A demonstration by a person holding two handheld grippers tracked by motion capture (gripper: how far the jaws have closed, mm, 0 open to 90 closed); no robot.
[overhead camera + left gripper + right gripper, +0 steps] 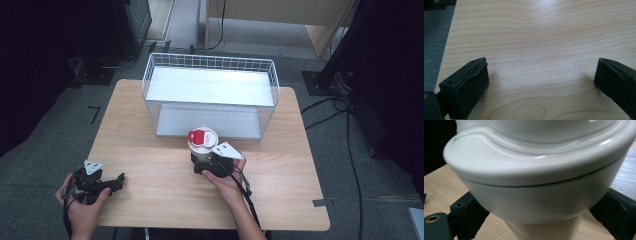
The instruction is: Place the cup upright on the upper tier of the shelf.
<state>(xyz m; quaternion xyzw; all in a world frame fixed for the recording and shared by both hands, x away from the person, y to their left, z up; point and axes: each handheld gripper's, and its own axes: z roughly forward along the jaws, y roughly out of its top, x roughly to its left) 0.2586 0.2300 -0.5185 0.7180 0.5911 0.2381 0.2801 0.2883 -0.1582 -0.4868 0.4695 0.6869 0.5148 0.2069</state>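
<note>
- White cup (202, 145) w/ red-topped lid, upright on table (150, 200), just in front of wire basket (210, 95).
- Right gripper (200, 162): jaws closed around cup's lower body; grasp step.
- Next: prob. lift straight, keep upright.
- Left gripper (117, 181): wide open, empty, resting near table's left edge.

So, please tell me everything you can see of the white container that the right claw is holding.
The white container looks like smooth cream-white plastic, with a round lid that is wider than the narrower body below. A red part sits on top of the lid. It stands upright, just in front of the wire basket. The right claw grips its body, one jaw on each side.
</note>
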